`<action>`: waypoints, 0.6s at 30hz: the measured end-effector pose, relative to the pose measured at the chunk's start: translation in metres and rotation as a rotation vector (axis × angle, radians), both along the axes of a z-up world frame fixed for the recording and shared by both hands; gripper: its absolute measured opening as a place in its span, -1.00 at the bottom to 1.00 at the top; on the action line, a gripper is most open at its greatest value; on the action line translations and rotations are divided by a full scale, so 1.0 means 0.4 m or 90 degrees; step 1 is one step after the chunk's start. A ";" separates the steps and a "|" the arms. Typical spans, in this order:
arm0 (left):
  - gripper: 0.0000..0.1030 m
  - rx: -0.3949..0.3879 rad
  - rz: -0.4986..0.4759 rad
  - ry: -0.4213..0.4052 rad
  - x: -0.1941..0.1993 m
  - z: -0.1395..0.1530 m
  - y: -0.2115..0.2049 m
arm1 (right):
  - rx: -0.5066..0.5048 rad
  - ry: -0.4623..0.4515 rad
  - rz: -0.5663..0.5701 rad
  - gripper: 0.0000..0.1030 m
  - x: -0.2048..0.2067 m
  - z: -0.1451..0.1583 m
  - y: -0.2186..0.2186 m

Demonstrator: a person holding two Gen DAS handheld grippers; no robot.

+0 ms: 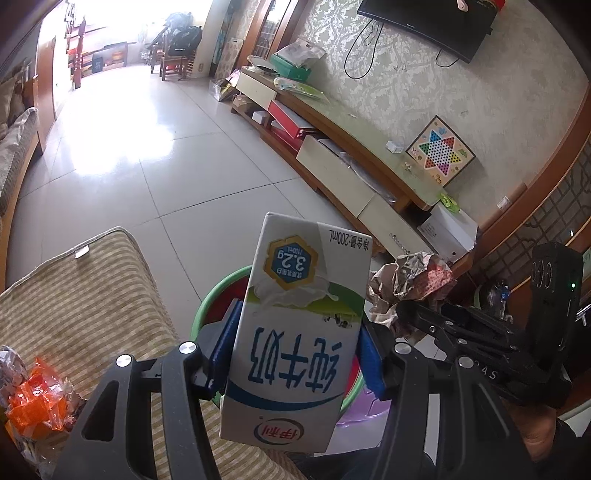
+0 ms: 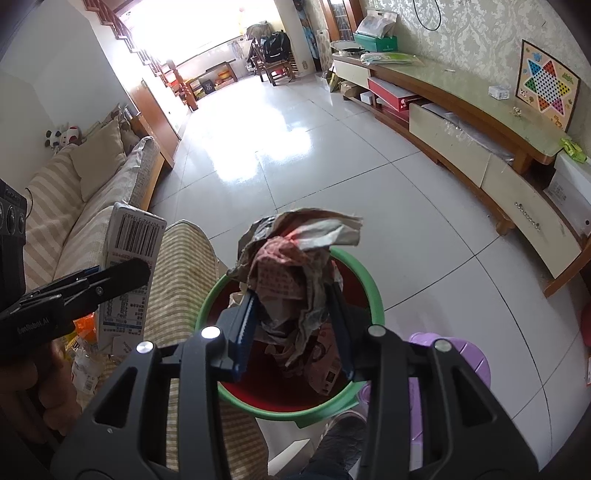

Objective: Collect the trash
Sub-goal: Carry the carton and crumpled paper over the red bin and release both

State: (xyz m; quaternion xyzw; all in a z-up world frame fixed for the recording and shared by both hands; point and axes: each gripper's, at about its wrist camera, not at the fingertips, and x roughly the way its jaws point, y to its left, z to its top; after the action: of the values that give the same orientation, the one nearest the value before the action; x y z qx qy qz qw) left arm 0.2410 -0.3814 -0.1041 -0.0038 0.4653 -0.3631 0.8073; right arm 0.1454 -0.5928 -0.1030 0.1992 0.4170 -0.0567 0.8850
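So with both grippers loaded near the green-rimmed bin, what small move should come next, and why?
Probably open the right gripper first: its crumpled paper hangs right over the bin's red inside, so it should fall in. The left gripper grips the milk carton over the rim's near edge and may need to shift further over the opening.

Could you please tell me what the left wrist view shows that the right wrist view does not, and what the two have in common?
Only the left wrist view shows the milk carton's printed front, a wall-mounted television and orange wrappers on the striped cushion.

Only the right wrist view shows the carton's barcode side, soft toys on the sofa and the bin's red inside.

Both show the left gripper clamping the carton, the right gripper holding crumpled paper, the green-rimmed bin below, a purple stool and the Chinese checkers board.
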 end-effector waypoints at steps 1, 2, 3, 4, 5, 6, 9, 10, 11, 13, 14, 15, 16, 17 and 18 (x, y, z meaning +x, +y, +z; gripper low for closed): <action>0.08 -0.002 0.001 0.003 0.004 0.001 -0.001 | 0.001 0.002 0.001 -0.24 0.002 -0.003 0.001; 0.18 -0.004 0.003 0.006 0.007 0.001 -0.003 | 0.002 0.003 0.002 -0.17 0.004 -0.005 0.003; 0.49 -0.008 0.006 0.006 0.011 0.005 0.002 | 0.004 0.002 0.003 -0.08 0.006 -0.007 -0.005; 0.76 -0.019 0.012 0.001 0.011 0.012 0.009 | 0.004 0.003 0.004 0.36 0.007 -0.008 -0.004; 0.86 -0.034 0.018 -0.005 0.010 0.021 0.017 | -0.003 0.001 0.003 0.85 0.007 -0.006 0.000; 0.84 -0.047 0.021 -0.009 0.010 0.033 0.022 | -0.018 -0.005 0.000 0.93 0.005 0.000 0.006; 0.84 -0.055 0.032 -0.016 0.011 0.050 0.038 | -0.036 -0.005 0.007 0.93 0.006 0.008 0.017; 0.84 -0.055 0.036 -0.020 0.011 0.056 0.045 | -0.036 -0.002 0.005 0.93 0.007 0.009 0.020; 0.84 -0.055 0.039 -0.024 0.010 0.062 0.053 | -0.037 -0.001 0.004 0.93 0.008 0.010 0.023; 0.84 -0.055 0.047 -0.030 0.009 0.074 0.070 | -0.041 0.000 0.001 0.93 0.005 0.013 0.029; 0.84 -0.054 0.052 -0.033 0.008 0.080 0.079 | -0.043 0.000 0.000 0.93 0.004 0.016 0.033; 0.84 -0.052 0.056 -0.037 0.006 0.087 0.089 | -0.044 -0.001 0.000 0.93 0.003 0.021 0.040; 0.84 -0.049 0.060 -0.040 0.004 0.094 0.100 | -0.045 -0.002 0.000 0.93 0.001 0.025 0.046; 0.84 -0.046 0.064 -0.044 0.003 0.101 0.109 | -0.047 -0.004 -0.001 0.93 -0.001 0.031 0.052; 0.84 -0.043 0.069 -0.047 0.000 0.108 0.121 | -0.048 -0.006 0.000 0.93 -0.003 0.035 0.057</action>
State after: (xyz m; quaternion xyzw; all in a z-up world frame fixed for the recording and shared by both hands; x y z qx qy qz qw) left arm 0.2410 -0.3330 -0.0608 -0.0427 0.4219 -0.3342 0.8417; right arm 0.1443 -0.5699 -0.0891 0.1662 0.4106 -0.0717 0.8937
